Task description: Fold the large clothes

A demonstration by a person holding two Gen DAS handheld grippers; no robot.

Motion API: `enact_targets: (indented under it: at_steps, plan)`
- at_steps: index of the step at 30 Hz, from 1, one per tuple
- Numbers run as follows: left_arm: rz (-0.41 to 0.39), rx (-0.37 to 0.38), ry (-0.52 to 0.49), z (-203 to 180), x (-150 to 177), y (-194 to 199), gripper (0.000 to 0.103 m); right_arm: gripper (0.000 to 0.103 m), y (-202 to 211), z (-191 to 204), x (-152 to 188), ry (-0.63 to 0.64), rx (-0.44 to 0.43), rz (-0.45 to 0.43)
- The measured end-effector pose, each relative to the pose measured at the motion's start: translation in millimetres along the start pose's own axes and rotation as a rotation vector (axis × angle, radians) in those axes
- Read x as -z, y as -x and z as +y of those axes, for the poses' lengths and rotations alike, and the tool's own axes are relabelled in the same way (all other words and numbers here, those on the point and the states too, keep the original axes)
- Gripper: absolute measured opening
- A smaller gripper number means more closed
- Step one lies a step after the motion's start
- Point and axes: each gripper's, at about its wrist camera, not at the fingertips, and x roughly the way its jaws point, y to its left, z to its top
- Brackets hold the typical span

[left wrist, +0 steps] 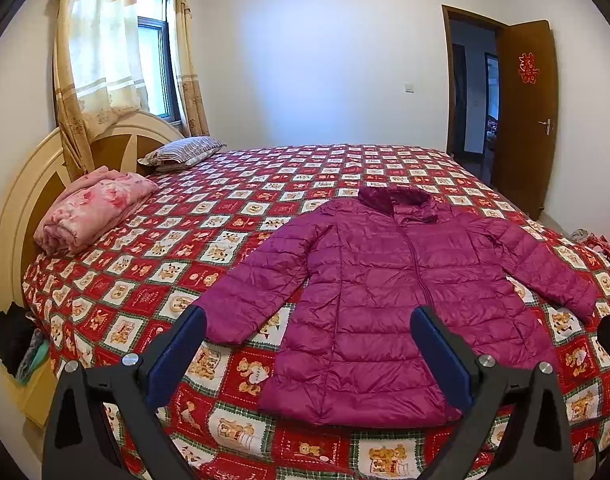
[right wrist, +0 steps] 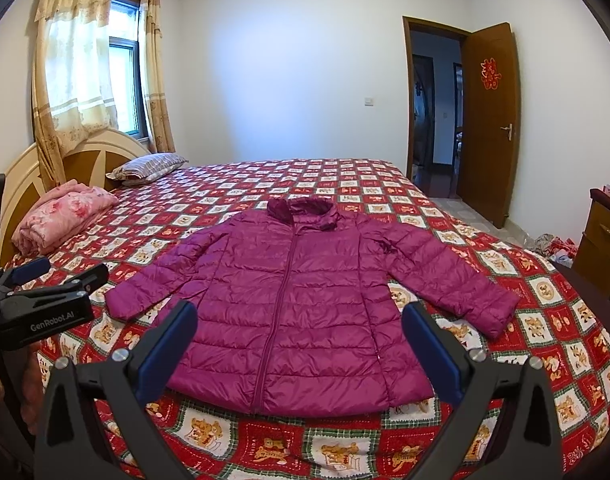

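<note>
A magenta quilted puffer jacket (left wrist: 389,292) lies flat and zipped on the red bear-patterned bedspread (left wrist: 233,208), sleeves spread to both sides, hood away from me. My left gripper (left wrist: 309,324) hovers open above the jacket's near left part, nothing between its blue pads. In the right wrist view the same jacket (right wrist: 301,300) lies centred, and my right gripper (right wrist: 301,320) stands open above its hem, holding nothing. The left gripper (right wrist: 45,280) also shows at the left edge of that view, above the bed's near left side.
A folded pink blanket (left wrist: 93,208) and a striped pillow (left wrist: 181,152) lie by the headboard (left wrist: 29,184). An open wooden door (right wrist: 489,120) stands at the far right. A wooden cabinet (right wrist: 603,236) and loose items on the floor (right wrist: 553,246) sit right of the bed.
</note>
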Motion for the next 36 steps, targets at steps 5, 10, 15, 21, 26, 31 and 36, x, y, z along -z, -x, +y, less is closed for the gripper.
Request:
enact_targets:
  at_steps: [5,10,15,21,26,31,36]
  plan:
    - [0.002,-0.004,0.0,1.9,-0.1,-1.9,0.102,0.103,-1.1,-1.1,0.5,0.001,-0.003,0.006]
    - [0.0,-0.005,0.002,5.3,-1.9,-1.8,0.102,0.103,-1.9,-0.6,2.0,-0.001,-0.002,0.005]
    - [0.002,-0.007,0.002,5.9,-1.9,-1.8,0.102,0.103,-2.9,-0.3,2.8,-0.001,-0.002,0.011]
    - [0.0,-0.005,0.002,7.3,-2.1,-1.2,0.102,0.103,-5.3,0.9,5.4,-0.002,-0.001,0.016]
    - [0.0,-0.007,0.001,5.9,-1.9,-1.4,0.102,0.103,-7.0,1.8,5.3,-0.003,0.0,0.027]
    - [-0.001,-0.01,0.002,6.9,-1.0,-1.7,0.102,0.103,-7.8,1.5,5.6,-0.006,-0.003,0.033]
    - [-0.002,-0.01,0.002,7.5,-1.1,-1.7,0.102,0.103,-8.2,1.6,6.3,-0.007,-0.002,0.037]
